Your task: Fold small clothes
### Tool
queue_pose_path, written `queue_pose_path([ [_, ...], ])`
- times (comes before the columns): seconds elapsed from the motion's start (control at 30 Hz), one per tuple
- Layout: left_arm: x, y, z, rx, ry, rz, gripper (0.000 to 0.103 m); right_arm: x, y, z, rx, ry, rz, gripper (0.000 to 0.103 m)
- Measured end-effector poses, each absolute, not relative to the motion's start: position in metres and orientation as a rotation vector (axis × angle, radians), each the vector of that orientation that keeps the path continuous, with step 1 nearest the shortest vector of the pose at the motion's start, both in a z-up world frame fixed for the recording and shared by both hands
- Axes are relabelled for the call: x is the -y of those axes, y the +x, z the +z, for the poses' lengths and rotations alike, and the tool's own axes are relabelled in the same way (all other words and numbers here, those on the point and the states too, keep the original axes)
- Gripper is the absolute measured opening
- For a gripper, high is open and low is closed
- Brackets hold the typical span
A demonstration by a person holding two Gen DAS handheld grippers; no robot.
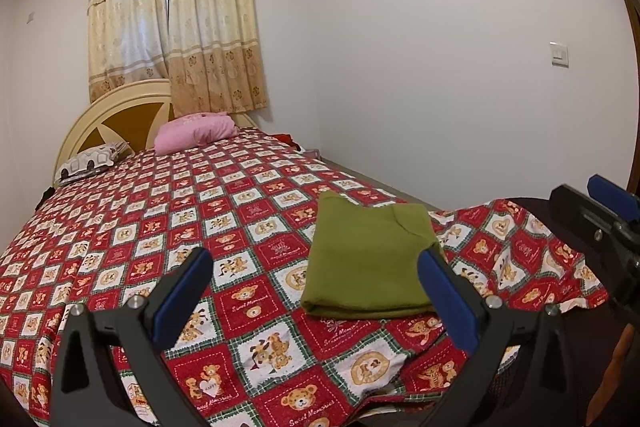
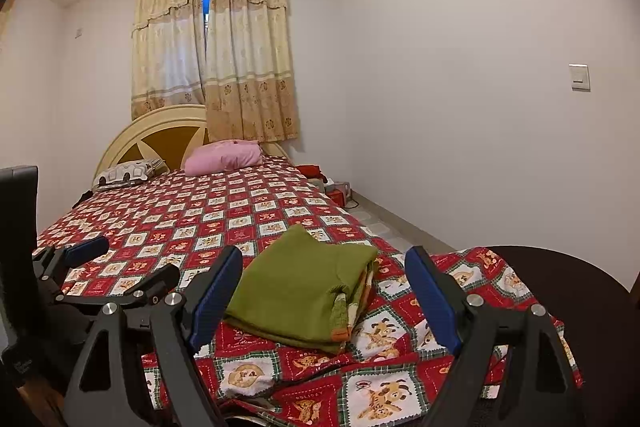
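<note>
A folded olive-green garment (image 1: 368,259) lies flat on the red teddy-bear bedspread (image 1: 192,219) near the foot of the bed. It also shows in the right wrist view (image 2: 296,287), with striped orange edges at its right side. My left gripper (image 1: 316,291) is open and empty, held just short of the garment's near edge. My right gripper (image 2: 324,291) is open and empty, with the garment between and beyond its blue fingers. The right gripper shows at the right edge of the left wrist view (image 1: 604,211). The left gripper shows at the left of the right wrist view (image 2: 120,267).
A pink pillow (image 1: 194,133) and a patterned pillow (image 1: 90,163) lie at the headboard (image 1: 120,119). A white wall (image 1: 440,67) runs along the bed's right side, with a strip of floor and small items (image 2: 340,191) beside it. A dark footboard (image 2: 560,279) stands at the right.
</note>
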State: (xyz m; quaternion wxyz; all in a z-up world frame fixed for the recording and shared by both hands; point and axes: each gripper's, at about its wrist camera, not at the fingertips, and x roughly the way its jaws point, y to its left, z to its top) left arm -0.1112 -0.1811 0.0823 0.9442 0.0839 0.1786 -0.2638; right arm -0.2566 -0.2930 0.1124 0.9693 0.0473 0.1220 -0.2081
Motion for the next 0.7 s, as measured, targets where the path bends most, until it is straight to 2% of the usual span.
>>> queue_pose_path([
  [0.7, 0.1757, -0.1097, 0.0809, -0.373, 0.173, -0.545, 0.103, 0.2926, -0.2575, 0.1119, -0.249, 0.098, -0.42, 0.084],
])
